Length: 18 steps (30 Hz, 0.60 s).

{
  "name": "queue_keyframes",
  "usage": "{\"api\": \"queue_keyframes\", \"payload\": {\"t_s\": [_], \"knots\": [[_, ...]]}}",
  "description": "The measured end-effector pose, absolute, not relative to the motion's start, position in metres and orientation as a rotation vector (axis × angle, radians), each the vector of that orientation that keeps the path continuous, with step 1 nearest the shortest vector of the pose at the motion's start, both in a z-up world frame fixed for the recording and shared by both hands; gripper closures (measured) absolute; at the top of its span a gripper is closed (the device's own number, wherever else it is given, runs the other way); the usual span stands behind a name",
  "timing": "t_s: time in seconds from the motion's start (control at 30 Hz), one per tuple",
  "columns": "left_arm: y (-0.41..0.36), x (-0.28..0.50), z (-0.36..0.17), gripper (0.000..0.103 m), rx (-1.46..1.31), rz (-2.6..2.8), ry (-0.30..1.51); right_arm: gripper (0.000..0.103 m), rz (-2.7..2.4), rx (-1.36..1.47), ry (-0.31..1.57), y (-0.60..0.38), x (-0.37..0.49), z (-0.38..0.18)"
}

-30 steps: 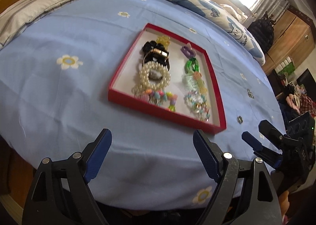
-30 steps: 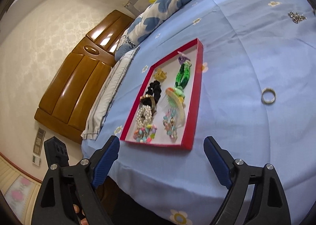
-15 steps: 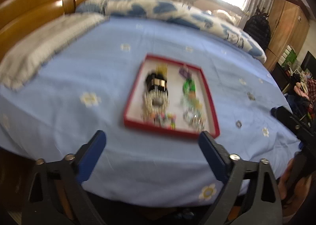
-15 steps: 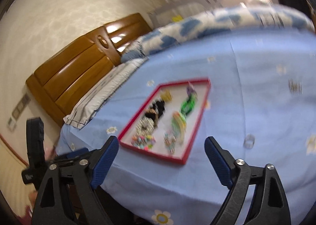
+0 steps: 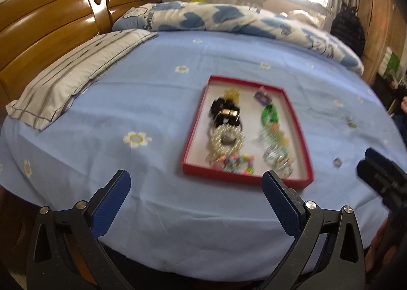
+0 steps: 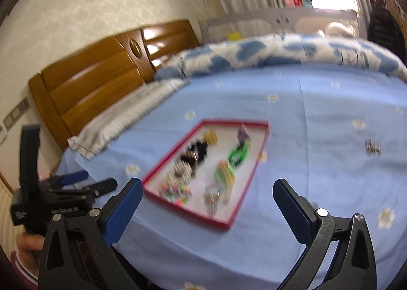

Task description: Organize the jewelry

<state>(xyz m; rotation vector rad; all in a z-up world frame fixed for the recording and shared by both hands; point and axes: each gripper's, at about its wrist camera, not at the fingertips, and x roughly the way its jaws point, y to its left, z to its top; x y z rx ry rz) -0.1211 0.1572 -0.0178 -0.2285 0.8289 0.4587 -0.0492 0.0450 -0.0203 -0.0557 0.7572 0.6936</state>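
Blue flowered bedsheet (image 5: 157,101) is carrying a red-rimmed rectangular tray (image 5: 194,126) of beaded jewelry, long axis pointing toward the far pillows. Small metal ring (image 5: 337,162) is lying loose off the tray's right edge, nearer the right gripper (image 6: 207,197). Left gripper (image 5: 195,188) and right are both gaping wide, empty.

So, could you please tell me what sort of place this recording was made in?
Most likely a home bedroom: a glossy wooden headboard, a striped grey pillow and a blue flower-print bedsheet make up a bed, where a red-rimmed jewelry tray sits.
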Motion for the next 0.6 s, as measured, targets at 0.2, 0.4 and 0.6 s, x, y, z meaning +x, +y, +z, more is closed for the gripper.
{"api": "queue_keyframes", "payload": {"t_s": [0.2, 0.4, 0.6], "knots": [[0.152, -0.119, -0.036, 0.0, -0.206, 0.475, 0.875, 0.0, 0.671, -0.086, 0.853, 0.046, -0.049, -0.063], [0.145, -0.122, -0.04, 0.0, -0.181, 0.485, 0.884, 0.0, 0.656, -0.096, 0.868, 0.045, -0.046, -0.07], [0.141, -0.123, -0.04, 0.0, -0.185, 0.471, 0.876, 0.0, 0.643, -0.087, 0.867, 0.042, -0.045, -0.07]]}}
